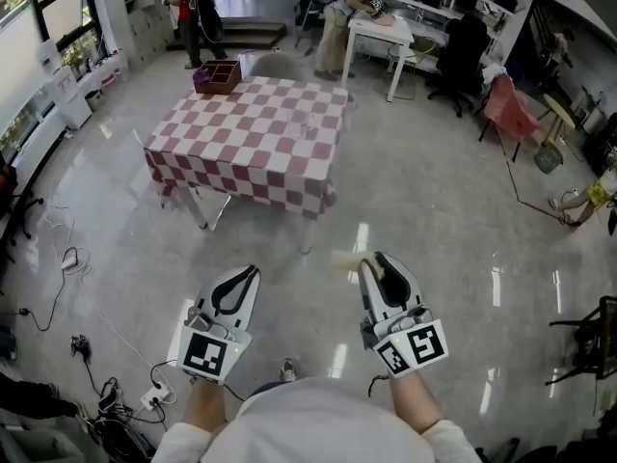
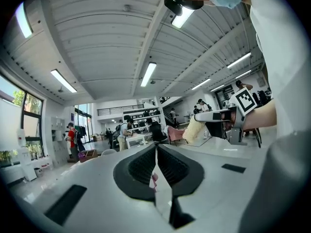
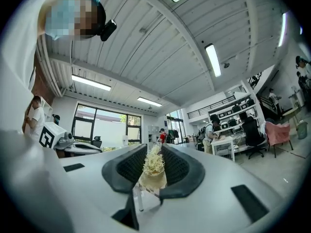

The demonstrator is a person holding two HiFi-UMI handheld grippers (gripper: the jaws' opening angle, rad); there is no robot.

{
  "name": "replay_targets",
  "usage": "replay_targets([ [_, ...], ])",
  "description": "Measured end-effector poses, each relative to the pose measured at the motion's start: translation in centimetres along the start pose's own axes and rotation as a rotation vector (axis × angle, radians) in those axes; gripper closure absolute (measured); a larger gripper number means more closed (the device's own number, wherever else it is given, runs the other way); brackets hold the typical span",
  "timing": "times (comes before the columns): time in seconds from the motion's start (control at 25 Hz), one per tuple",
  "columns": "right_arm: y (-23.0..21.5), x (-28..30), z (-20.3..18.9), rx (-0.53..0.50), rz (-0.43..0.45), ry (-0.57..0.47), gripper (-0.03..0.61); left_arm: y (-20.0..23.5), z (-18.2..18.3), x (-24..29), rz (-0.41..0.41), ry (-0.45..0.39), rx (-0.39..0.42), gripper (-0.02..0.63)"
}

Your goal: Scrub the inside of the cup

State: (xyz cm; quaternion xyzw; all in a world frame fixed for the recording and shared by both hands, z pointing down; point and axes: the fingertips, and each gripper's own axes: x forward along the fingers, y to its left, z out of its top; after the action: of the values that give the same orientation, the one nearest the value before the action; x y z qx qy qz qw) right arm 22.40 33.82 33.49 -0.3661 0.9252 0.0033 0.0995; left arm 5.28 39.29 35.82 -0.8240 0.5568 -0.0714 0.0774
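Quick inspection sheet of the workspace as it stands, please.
Surface: checkered table stands ahead, well away from both grippers.
Job's things: pale fibrous scrubber held; no cup can be made out.
Clutter: brown box on the table's far left corner.
Grippers: left gripper shut, empty; right gripper shut on the scrubber.
Cables: power strip and loose leads on the floor, left side.
Surroundings: people and a white desk beyond the table.
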Motion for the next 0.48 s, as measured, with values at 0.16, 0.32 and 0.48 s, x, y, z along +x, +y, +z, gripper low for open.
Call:
replay_targets([
  [0.16, 0.0, 1.0, -0.3, 0.006, -0.04, -0.002, 0.479, 1.5, -0.6, 0.5, -0.032, -0.002, -0.002, 0.572],
  [0.32, 0.7, 1.8, -0.9, 0.008, -0.061, -0.001, 0.479, 3.0, -1.4, 0.4, -0.07, -0.003, 0.001, 0.572],
  [0.48, 0.2, 3.1, -1.5, 0.008, -0.082, 0.011, 0.479, 4.7, -2.2, 1.1, -0.077, -0.013, -0.049, 0.572],
])
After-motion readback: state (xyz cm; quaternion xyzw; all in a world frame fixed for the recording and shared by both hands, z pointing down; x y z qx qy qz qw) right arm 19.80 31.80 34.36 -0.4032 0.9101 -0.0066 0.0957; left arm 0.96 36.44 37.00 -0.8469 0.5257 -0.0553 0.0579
